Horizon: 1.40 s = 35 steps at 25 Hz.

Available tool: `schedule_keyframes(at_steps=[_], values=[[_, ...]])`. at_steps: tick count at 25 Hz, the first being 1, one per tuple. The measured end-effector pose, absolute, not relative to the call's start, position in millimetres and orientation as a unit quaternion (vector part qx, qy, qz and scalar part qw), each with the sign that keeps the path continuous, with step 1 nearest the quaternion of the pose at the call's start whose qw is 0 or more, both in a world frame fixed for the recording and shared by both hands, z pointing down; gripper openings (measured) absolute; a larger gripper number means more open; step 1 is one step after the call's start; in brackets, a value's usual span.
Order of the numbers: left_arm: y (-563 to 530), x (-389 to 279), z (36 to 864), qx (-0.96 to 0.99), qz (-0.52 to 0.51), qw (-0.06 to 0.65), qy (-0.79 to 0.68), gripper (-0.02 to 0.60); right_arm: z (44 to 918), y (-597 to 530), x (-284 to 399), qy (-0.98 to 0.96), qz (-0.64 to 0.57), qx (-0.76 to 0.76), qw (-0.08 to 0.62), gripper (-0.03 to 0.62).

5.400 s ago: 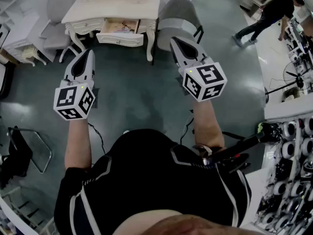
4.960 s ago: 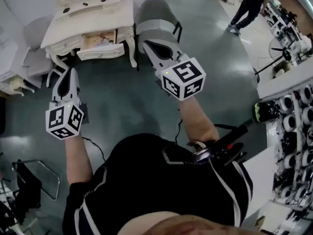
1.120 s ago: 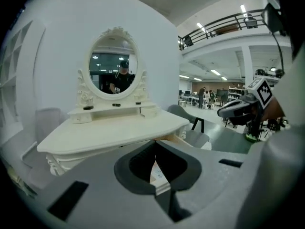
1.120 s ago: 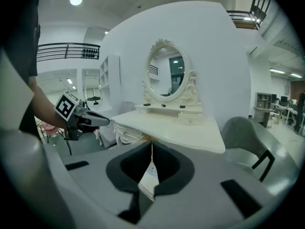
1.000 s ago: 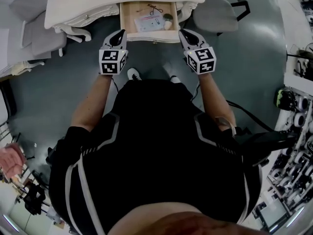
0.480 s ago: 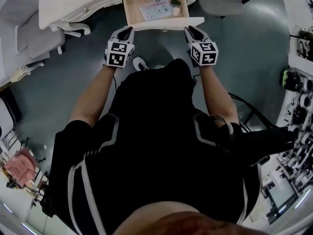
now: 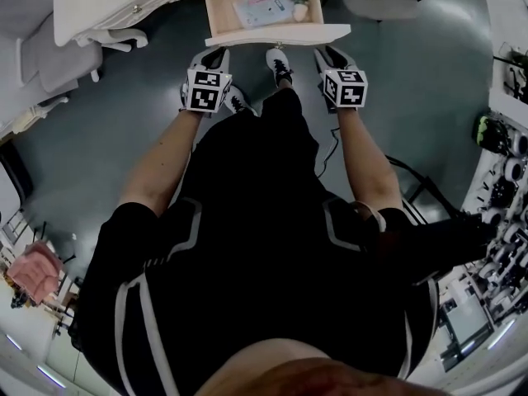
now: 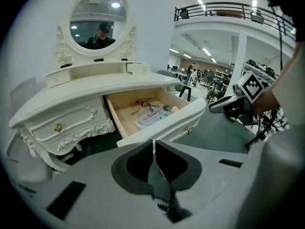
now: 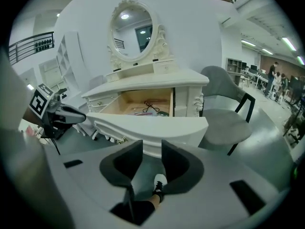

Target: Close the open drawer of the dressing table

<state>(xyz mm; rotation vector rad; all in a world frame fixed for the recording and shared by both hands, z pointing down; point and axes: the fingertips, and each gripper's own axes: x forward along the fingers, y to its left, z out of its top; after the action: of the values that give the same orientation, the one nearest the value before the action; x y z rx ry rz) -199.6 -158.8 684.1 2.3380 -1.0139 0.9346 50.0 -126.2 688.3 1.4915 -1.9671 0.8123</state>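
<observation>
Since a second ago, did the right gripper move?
Yes. In the head view the right gripper dropped from beside the corner of the drawer front to below it. Its jaws have just been opening, nothing between them.

I can read no words or numbers anywhere. The cubes on the left gripper (image 7: 214,55) and right gripper (image 7: 324,53) carry only black-and-white square patterns; print on the papers (image 7: 262,9) in the drawer (image 7: 276,33) is too small.
</observation>
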Motion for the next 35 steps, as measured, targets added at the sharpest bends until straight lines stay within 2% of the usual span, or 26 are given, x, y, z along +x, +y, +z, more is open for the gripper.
schedule_keyframes(at_steps=[10, 12, 21, 35], values=[[-170, -188, 710, 0.824, 0.356, 0.238, -0.371, 0.006, 716, -138, 36, -0.736, 0.293, 0.521, 0.318, 0.129], [-171, -188, 713, 0.821, 0.360, 0.238, -0.373, 0.006, 717, -140, 38, -0.735, 0.295, 0.526, 0.312, 0.100], [-195, -184, 710, 0.808, 0.341, 0.257, -0.406, 0.005, 714, -161, 42, -0.736, 0.313, 0.530, 0.283, 0.100], [-233, -174, 710, 0.802, 0.328, 0.269, -0.420, 0.005, 713, -201, 43, -0.749, 0.311, 0.510, 0.285, 0.087]])
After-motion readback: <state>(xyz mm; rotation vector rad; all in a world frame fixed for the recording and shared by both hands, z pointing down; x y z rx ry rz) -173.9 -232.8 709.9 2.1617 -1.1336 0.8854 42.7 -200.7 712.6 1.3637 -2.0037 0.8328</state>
